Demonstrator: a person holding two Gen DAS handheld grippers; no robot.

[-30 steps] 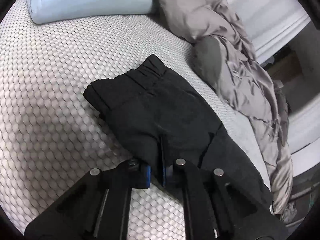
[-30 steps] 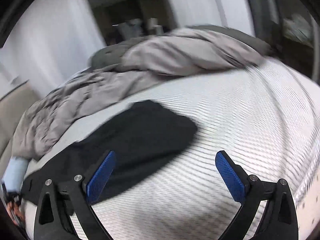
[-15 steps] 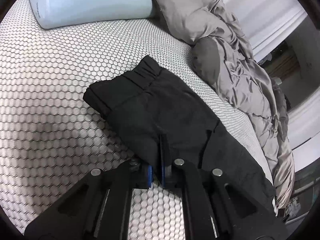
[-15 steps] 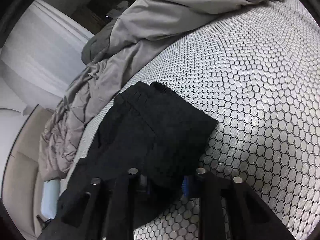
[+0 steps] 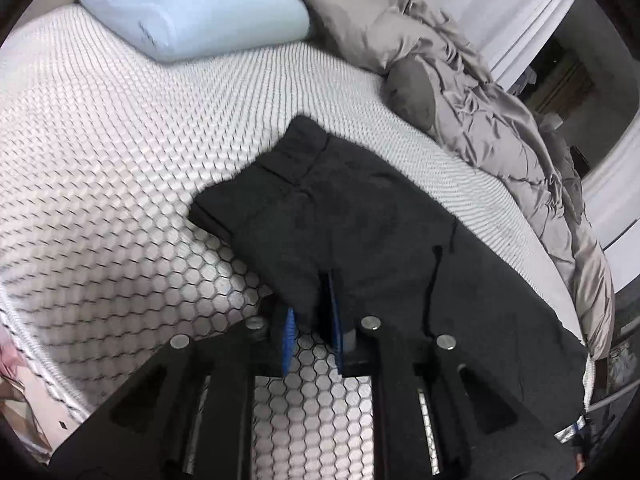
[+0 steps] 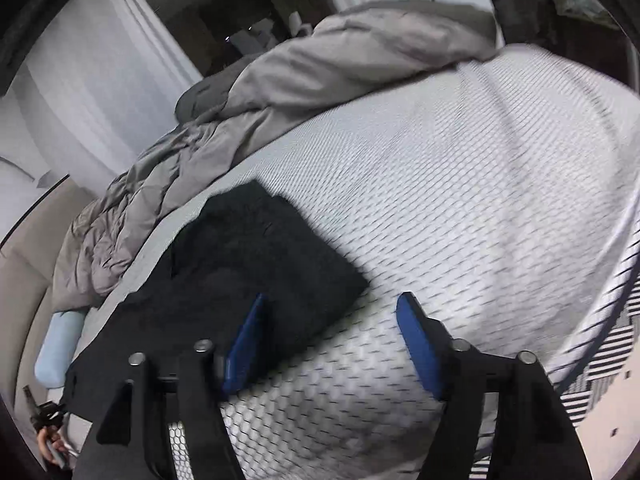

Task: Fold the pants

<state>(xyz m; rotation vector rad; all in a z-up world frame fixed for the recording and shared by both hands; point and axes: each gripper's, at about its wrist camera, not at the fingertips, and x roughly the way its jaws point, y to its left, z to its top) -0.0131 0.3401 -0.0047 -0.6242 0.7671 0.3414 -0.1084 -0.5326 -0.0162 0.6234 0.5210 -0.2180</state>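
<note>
The black pants (image 5: 360,216) are lying folded on the white honeycomb-patterned mattress (image 5: 100,152), their elastic waistband end pointing toward the pale blue pillow (image 5: 192,12) and the rumpled grey duvet (image 5: 500,120) bunching along the far side. The left gripper (image 5: 310,320) is sitting at the near edge of the fold, its blue pads (image 5: 333,320) parting slightly with a lip of black cloth between them, the pads no longer looking pressed tight. The right gripper (image 6: 332,344) is opening too, its fingers well apart; the left pad (image 6: 244,344) is lying against the pants' near corner (image 6: 260,264) while the other is hanging over bare mattress (image 6: 460,200).
</note>
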